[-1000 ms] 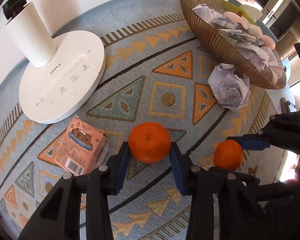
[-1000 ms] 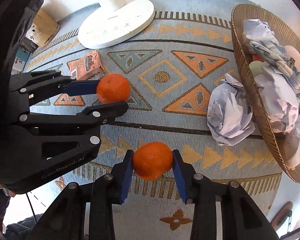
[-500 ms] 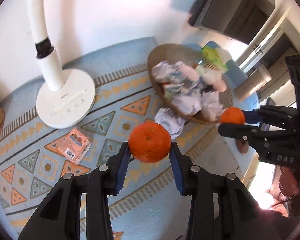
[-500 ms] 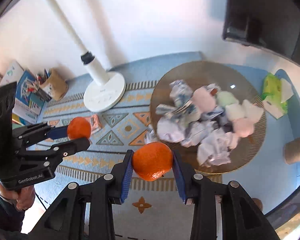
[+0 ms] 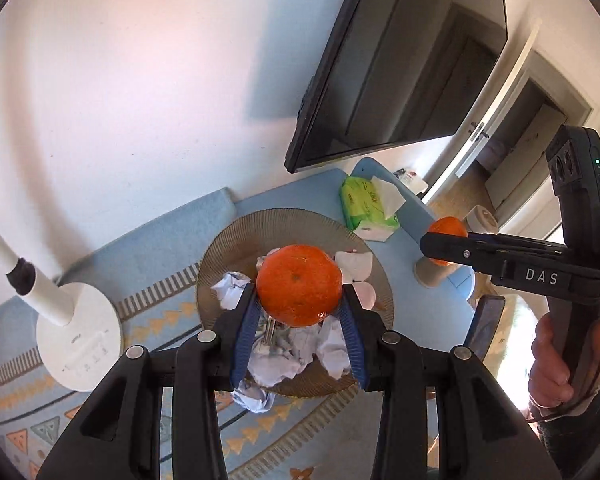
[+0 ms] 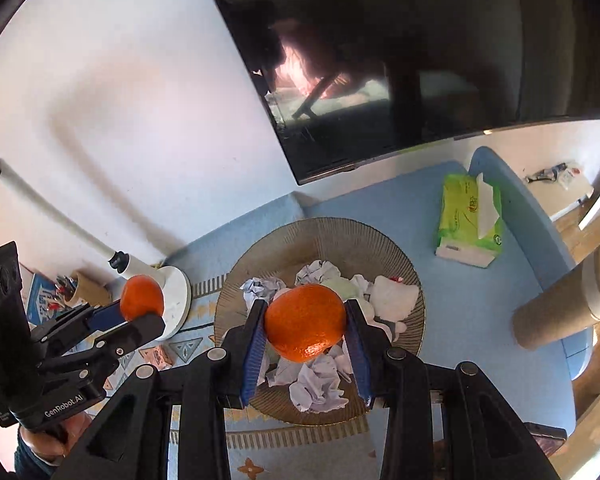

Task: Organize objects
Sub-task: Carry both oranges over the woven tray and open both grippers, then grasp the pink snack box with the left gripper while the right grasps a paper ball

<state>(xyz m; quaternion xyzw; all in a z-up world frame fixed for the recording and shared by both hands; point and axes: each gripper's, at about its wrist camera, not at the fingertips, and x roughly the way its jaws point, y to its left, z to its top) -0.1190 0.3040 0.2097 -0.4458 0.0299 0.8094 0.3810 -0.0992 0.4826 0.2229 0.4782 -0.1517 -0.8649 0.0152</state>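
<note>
My left gripper point(image 5: 300, 312) is shut on an orange point(image 5: 299, 285) and holds it high above the table, over a brown wicker basket point(image 5: 284, 224). My right gripper point(image 6: 306, 334) is shut on a second orange point(image 6: 305, 322), also high above the basket point(image 6: 324, 232). The basket holds crumpled paper balls point(image 6: 316, 388) and soft pastel items. The right gripper with its orange point(image 5: 446, 230) shows at the right of the left wrist view. The left gripper with its orange point(image 6: 142, 298) shows at the left of the right wrist view.
A white lamp base point(image 5: 80, 340) stands left of the basket on the patterned mat point(image 5: 172, 312). A green tissue pack point(image 6: 470, 216) and a brown cylinder point(image 6: 556, 312) lie on the blue table. A dark TV point(image 6: 420, 60) hangs on the wall. A pink carton point(image 6: 160, 354) lies on the mat.
Both grippers have risen far above the table with their oranges held, and both views have tilted up toward the wall and TV. The basket now lies directly below both.
</note>
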